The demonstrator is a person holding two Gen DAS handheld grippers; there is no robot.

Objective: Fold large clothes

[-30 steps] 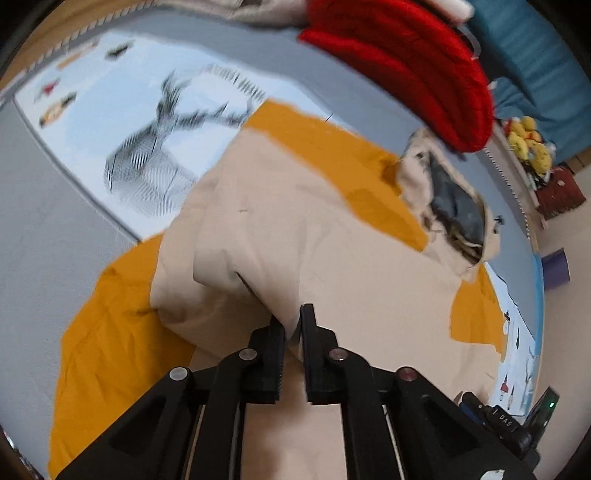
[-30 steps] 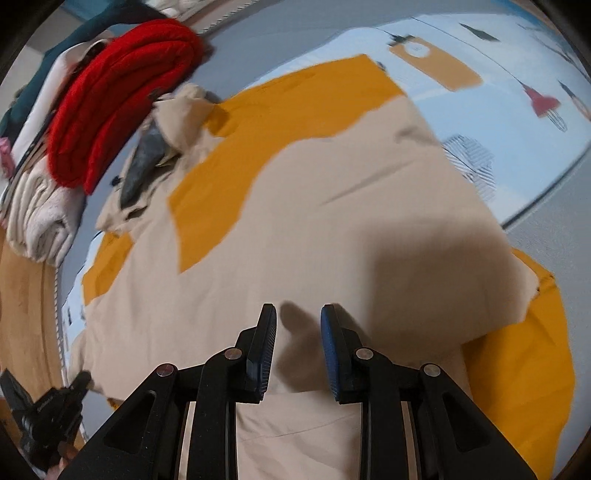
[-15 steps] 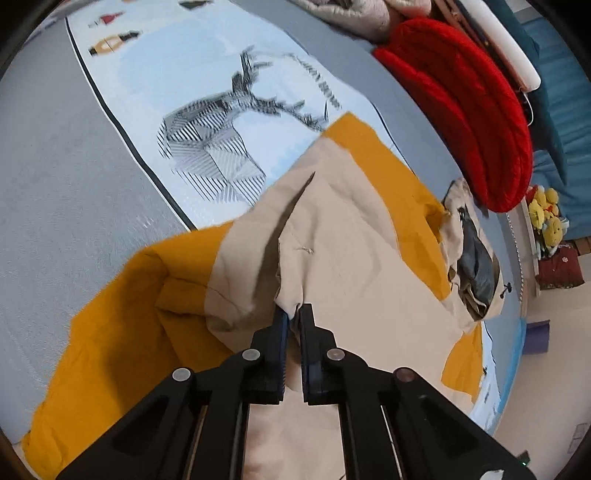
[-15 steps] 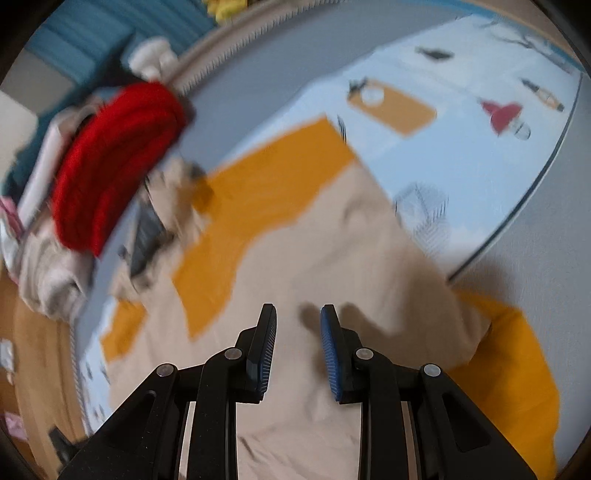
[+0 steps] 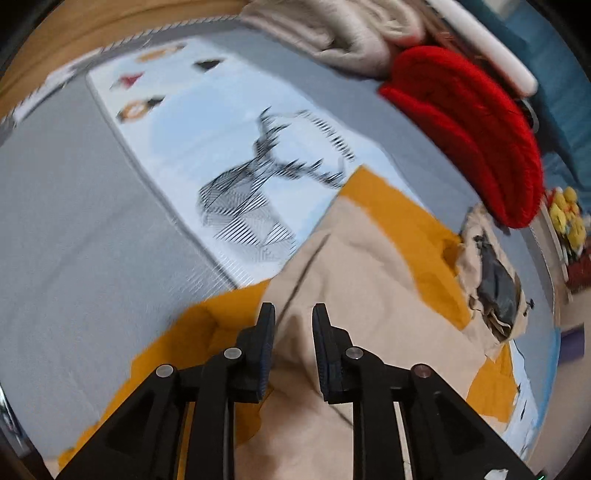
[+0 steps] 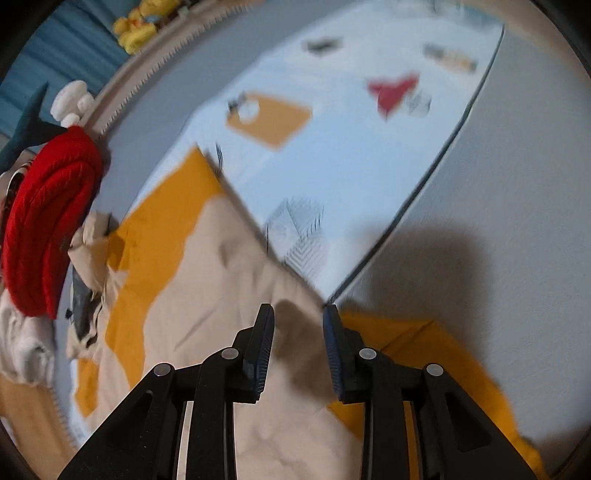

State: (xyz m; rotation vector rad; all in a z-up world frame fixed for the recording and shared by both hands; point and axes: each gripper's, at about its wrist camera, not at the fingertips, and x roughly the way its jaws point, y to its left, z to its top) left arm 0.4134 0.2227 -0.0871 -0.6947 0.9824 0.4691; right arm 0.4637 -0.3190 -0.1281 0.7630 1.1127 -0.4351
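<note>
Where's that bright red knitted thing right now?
The red knitted thing lies folded at the far edge of the mat, upper right in the left view and far left in the right view, just beyond the beige-and-orange garment's hood.

Garment (image 5: pixel 369 295) on mat (image 5: pixel 74 221), knitwear (image 5: pixel 480 147) behind.

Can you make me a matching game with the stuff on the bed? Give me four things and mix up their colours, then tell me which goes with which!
Things:
1. Rolled-up knit
2. Big garment being folded
3. Deer picture on the bed cover
4. Plush toys by the bed's edge

Colours:
A. Yellow
B. Beige and orange
C. Red
D. Black stripes

Pairs: 1-C, 2-B, 3-D, 4-A
</note>
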